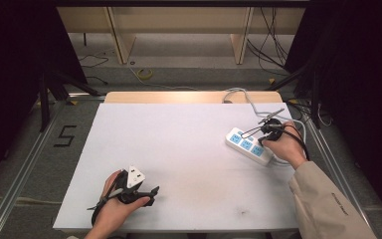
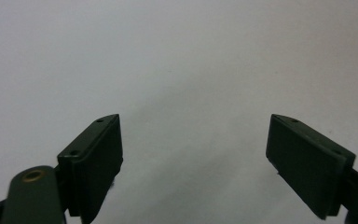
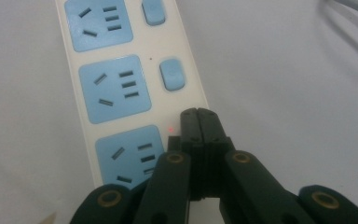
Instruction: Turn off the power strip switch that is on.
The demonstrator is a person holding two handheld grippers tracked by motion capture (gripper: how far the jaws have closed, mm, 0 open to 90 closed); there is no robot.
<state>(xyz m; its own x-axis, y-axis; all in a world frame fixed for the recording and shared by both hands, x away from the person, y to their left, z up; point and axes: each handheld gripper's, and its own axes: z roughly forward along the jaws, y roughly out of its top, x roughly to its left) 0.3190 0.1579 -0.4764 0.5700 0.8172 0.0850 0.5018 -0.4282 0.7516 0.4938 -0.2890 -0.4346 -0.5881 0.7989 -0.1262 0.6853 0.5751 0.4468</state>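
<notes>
Right tool (image 3: 199,116), jaws together, presses its tip on the power strip (image 3: 116,88) at its nearest switch. Left tool (image 2: 193,154), jaws apart, rests over bare desk (image 2: 177,60).

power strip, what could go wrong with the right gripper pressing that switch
The right gripper has its fingers shut, with the tips at the nearest switch of the power strip, where a red light glows. A hard push could slide the loose strip across the table. The narrow tips could slip off the switch.
</notes>
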